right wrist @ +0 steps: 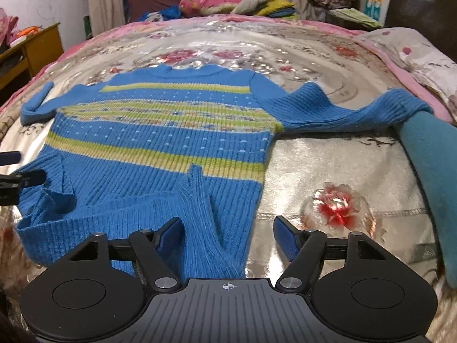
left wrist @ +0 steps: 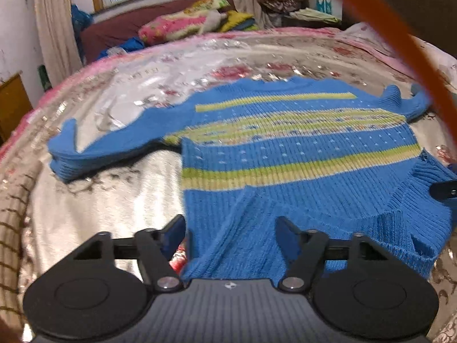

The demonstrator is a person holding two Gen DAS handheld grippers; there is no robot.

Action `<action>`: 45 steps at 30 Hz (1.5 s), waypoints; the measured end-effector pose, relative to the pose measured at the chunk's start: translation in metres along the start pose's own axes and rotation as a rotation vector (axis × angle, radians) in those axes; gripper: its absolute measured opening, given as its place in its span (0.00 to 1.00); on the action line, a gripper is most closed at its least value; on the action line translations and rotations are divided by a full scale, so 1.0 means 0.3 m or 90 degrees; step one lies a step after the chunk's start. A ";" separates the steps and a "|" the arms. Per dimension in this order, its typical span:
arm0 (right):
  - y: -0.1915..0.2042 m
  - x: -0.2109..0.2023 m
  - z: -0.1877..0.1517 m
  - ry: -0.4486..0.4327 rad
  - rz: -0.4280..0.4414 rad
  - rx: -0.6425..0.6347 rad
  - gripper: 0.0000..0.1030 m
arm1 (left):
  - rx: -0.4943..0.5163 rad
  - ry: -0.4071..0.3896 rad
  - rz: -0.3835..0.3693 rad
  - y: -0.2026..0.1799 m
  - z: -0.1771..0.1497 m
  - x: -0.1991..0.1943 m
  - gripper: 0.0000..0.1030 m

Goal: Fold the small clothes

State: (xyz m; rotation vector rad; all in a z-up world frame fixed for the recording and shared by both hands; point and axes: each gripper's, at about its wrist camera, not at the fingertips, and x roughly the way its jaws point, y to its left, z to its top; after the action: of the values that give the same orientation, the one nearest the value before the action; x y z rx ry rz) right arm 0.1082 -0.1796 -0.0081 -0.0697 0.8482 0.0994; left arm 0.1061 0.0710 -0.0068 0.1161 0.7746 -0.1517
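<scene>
Left gripper [left wrist: 230, 235]: jaws wide, hem bunched between the fingers.
Right gripper [right wrist: 228, 235]: jaws wide over a hem ridge.
Blue striped sweater [right wrist: 160, 148]: flat on the floral bedspread [right wrist: 337, 177], sleeves spread.
Containers: none visible.

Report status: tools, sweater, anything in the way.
Left tool open, hem fabric between its fingers. Right tool open at the hem's other corner. Sweater flat on bedspread, sleeves out, hem rumpled. Teal cloth by right sleeve.
</scene>
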 end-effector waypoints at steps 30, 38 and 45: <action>-0.079 -0.286 -0.150 0.023 0.179 -0.152 0.06 | -0.109 0.039 -0.120 0.173 -0.253 -0.351 0.12; -0.080 -0.360 -0.213 0.060 0.162 -0.235 0.10 | -0.118 0.023 -0.094 0.217 -0.230 -0.416 0.14; -0.057 -0.365 -0.139 0.013 0.218 -0.136 0.13 | -0.082 -0.006 -0.172 0.054 -0.135 -0.325 0.16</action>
State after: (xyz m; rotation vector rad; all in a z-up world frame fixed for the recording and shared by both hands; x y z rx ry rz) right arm 0.0072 -0.2073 0.0471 -0.1256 0.8612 0.5126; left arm 0.0125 0.1024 0.0340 -0.1118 0.7863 -0.3585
